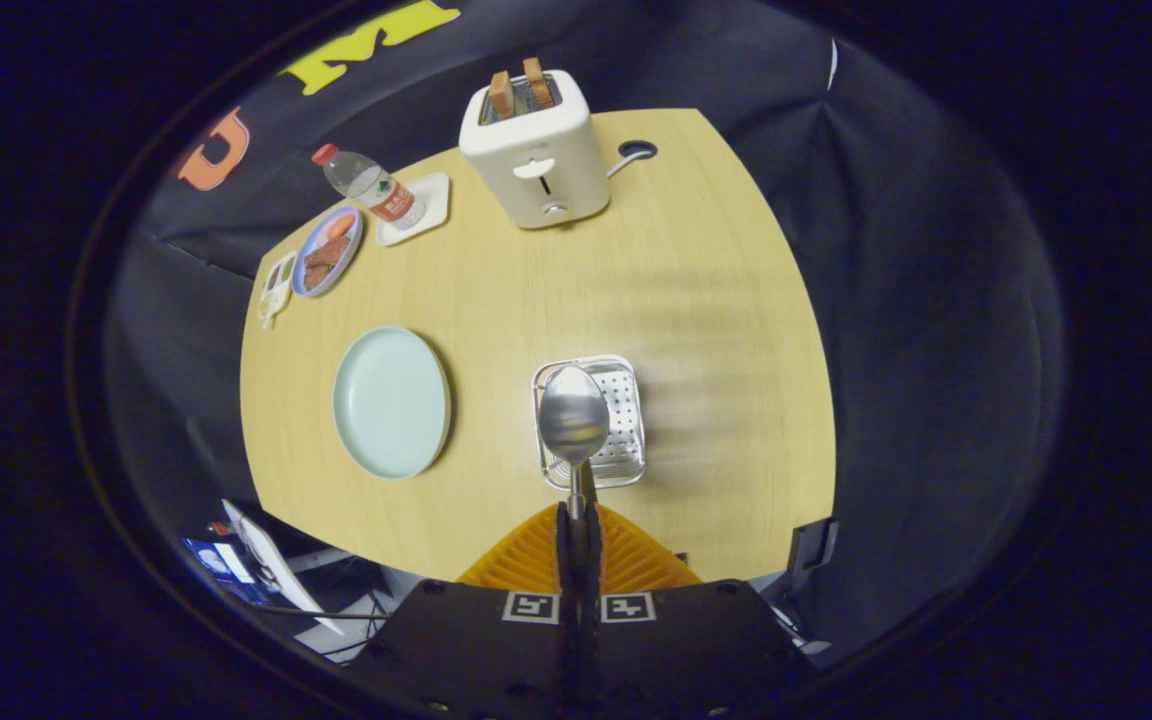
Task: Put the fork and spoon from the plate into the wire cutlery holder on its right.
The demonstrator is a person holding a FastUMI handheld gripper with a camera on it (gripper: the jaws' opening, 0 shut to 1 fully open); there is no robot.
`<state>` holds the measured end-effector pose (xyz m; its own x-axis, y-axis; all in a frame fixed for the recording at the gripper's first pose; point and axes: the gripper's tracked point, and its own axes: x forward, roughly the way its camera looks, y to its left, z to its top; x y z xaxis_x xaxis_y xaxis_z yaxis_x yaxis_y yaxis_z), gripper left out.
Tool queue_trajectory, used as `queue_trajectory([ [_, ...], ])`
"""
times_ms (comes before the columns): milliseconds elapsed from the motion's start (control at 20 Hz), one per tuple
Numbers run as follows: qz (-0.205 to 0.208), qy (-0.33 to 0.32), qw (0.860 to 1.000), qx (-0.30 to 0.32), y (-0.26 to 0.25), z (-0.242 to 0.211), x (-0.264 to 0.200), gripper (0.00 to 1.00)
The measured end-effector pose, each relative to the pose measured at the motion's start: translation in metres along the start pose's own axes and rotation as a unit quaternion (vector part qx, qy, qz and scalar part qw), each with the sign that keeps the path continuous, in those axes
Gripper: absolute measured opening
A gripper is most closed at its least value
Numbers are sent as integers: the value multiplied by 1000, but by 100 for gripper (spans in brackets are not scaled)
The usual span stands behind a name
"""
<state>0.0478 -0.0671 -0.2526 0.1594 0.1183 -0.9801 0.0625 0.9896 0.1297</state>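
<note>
Now the spoon [574, 420] is hanging bowl-forward just ahead of the tool [577, 530], whose fingers are pinching its handle, right over the holder [626, 420]. The plate [391, 402] to the tool's left is lying bare; the fork isn't visible. Judging by this, the spoon drop is in hand: lowering and tipping the spoon inside the wire rim, then releasing. Open worktop [716, 300] is lying all around; the toaster [534, 150] is standing well beyond.

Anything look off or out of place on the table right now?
Nothing spilled or damaged. The claw is shut on the spoon, bowl forward, over the wire cutlery holder. The plate to the holder's left is bare; I can't make out a fork. Toaster stands upright with two slices up.
</note>
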Motion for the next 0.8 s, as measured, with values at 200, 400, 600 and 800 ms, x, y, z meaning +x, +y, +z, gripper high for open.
queue_trajectory([
  [200, 8, 37, 999, 20, -1, -3, 13, 1],
  [400, 9, 58, 997, 47, -8, 0, 24, 1],
  [600, 3, 53, 997, 59, -17, 5, 29, 5],
  [800, 11, 50, 996, 77, -19, 7, 31, 11],
])
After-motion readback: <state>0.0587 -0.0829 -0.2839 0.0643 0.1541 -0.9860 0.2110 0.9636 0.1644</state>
